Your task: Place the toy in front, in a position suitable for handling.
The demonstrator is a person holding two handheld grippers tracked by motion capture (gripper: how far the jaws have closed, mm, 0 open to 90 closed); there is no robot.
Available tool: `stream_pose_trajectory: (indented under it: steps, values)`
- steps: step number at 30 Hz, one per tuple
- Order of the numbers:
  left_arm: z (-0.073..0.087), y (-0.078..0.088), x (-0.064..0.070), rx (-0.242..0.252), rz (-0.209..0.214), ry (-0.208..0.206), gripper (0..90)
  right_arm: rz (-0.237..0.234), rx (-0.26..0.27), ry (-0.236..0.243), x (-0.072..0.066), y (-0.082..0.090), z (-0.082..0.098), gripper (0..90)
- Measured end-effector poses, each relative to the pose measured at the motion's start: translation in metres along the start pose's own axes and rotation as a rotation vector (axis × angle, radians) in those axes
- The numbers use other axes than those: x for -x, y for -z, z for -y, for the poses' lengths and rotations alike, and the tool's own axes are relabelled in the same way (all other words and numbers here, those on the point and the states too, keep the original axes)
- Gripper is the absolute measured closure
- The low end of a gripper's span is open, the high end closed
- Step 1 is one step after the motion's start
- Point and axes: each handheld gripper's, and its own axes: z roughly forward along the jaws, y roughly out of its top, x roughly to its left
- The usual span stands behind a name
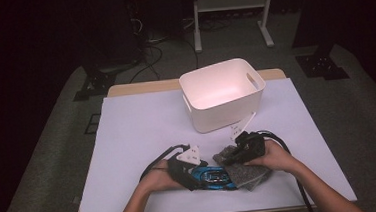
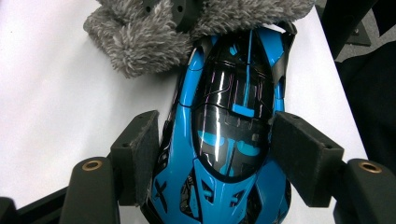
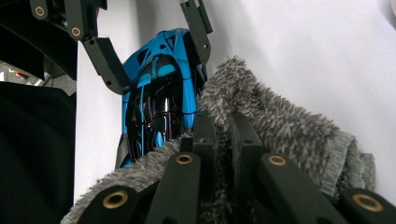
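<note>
Fingers of both grippers are clamped on something: the right gripper [image 3: 223,140] has its two black jaws pressed together on a fold of the shaggy grey microfibre cloth [image 3: 280,126], and the left gripper [image 2: 215,154] holds the glossy blue and black toy car [image 2: 229,140] by its flanks, the foam pads [image 2: 299,158] pressing against the body on either side.

Largest on the table is the white paper sheet [image 1: 138,139], whose near edge is cut off by the person's forearms. On its far part stands the white plastic bin with handle cut-outs [image 1: 222,93], well apart from the hands.

From the high view, the cloth [image 1: 248,174] lies at the near middle of the sheet, partly hidden under the right hand [image 1: 275,157]. The car [image 1: 211,177] sits just left of it, touching it; its front end disappears under the grey pile in the left gripper view, and its wheels cannot be made out.
</note>
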Motion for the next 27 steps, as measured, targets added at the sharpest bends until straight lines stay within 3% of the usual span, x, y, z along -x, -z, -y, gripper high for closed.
stream_pose_trajectory:
  steps: [2,5,7,9,14,16,19,21,23,27]
  values:
    - [0.001,0.000,-0.002,-0.016,0.002,0.036,28.8,-0.007,0.008,-0.004,-0.001,0.001,0.001,82.1]
    - [0.004,0.002,-0.004,-0.010,0.005,0.058,27.1,-0.006,0.012,0.003,-0.005,0.002,0.001,82.1]
    - [0.005,0.002,-0.007,-0.017,-0.001,0.115,21.2,-0.007,0.014,0.009,-0.007,0.003,0.000,82.1]
    - [0.007,0.001,-0.010,-0.015,0.023,0.167,16.8,-0.001,0.018,0.017,-0.010,0.004,0.001,82.2]
    - [0.012,0.000,-0.015,-0.017,0.077,0.220,15.0,0.001,0.039,0.028,-0.017,0.008,0.002,82.2]
    - [0.015,-0.001,-0.016,-0.023,0.120,0.243,15.2,-0.004,0.052,0.041,-0.022,0.010,0.002,82.1]
    - [0.017,-0.001,-0.016,-0.017,0.149,0.230,16.9,-0.004,0.062,0.068,-0.030,0.013,0.002,82.1]
    - [0.017,-0.001,-0.014,-0.016,0.198,0.208,25.6,0.002,0.062,0.083,-0.036,0.015,0.002,82.0]
    - [0.016,-0.002,-0.010,-0.021,0.208,0.177,29.2,-0.007,0.065,0.099,-0.041,0.016,0.002,82.0]
    - [0.015,-0.003,-0.003,0.000,0.247,0.114,45.8,0.003,0.069,0.129,-0.050,0.017,0.002,81.7]
